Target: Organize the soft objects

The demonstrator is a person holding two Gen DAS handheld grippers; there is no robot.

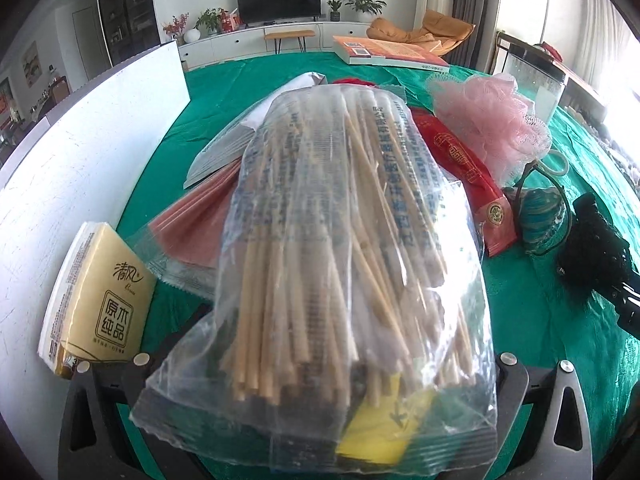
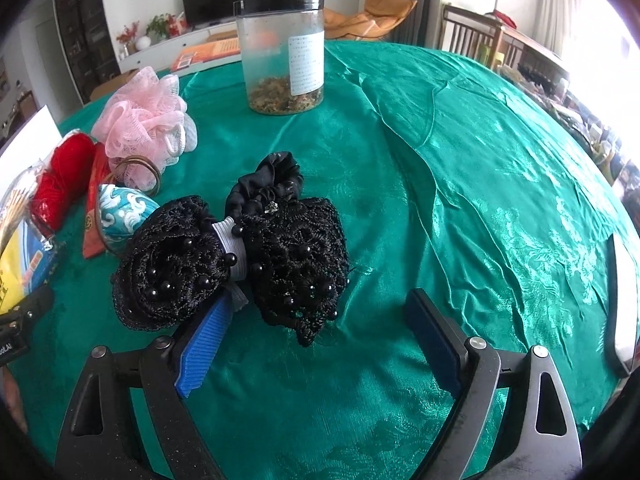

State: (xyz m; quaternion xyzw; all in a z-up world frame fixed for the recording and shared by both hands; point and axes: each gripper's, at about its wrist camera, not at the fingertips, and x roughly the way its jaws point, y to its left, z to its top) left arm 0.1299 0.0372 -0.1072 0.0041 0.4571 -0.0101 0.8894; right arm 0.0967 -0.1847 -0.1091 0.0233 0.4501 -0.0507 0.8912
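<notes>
A clear plastic bag of wooden sticks (image 1: 340,240) fills the left wrist view and lies between the wide-spread fingers of my left gripper (image 1: 320,368), hiding the pads. Its edge also shows in the right wrist view (image 2: 16,208). My right gripper (image 2: 320,300) stands open low over the green cloth. A black beaded lace hair bow (image 2: 240,264) lies just ahead of it, touching the left blue pad (image 2: 208,332). Behind the bow are a pink mesh bath puff (image 2: 144,120), red yarn (image 2: 60,184) and a teal patterned pouch (image 2: 124,212).
A tissue pack (image 1: 96,300) leans on a white board (image 1: 80,152) at the left. Red packets (image 1: 464,176), a booklet (image 1: 224,148) and a book (image 1: 388,54) lie on the green tablecloth (image 2: 480,160). A clear jar with a black lid (image 2: 280,52) stands at the back.
</notes>
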